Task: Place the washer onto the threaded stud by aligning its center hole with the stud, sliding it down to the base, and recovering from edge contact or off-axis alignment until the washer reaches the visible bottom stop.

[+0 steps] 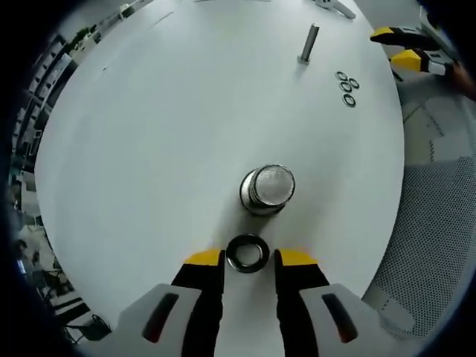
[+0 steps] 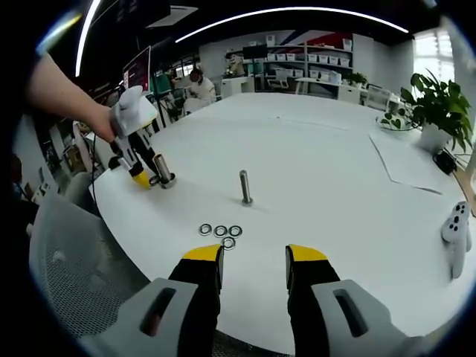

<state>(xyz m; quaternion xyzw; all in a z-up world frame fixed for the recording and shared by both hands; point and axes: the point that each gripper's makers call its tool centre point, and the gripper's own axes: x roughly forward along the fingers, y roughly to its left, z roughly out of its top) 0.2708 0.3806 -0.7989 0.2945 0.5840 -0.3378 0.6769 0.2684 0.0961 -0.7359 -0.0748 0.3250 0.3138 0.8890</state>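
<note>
Studs: two. One (image 1: 267, 188) stands just ahead of my left gripper, seen almost end-on in the left gripper view; the other (image 2: 244, 187) stands upright near mid-table in the right gripper view, also at (image 1: 308, 44).
Washers: five counted. One dark washer (image 1: 248, 253) sits between my left jaw tips, level with them, close to the near stud but not on it. Four loose washers (image 2: 222, 232) lie flat in a tight cluster on the table, near the far stud's base, between it and my right gripper.
Left gripper (image 1: 249, 258): jaws stand either side of the washer, small gaps showing on both sides; I cannot tell if they are gripping it. In the right gripper view it (image 2: 146, 178) is at the table's left edge, touching or right beside the near stud.
Right gripper (image 2: 253, 255): jaws apart, nothing between them, hovering over the near table edge, apart from the washer cluster.
Table (image 2: 320, 171): white, rounded edge. Wide bare surface around both studs.
Edges: potted plant (image 2: 435, 111) and a sheet of paper (image 2: 413, 160) at the far right side, white controller (image 2: 455, 234) at the right rim, mesh chair (image 2: 71, 256) just off the left edge.
</note>
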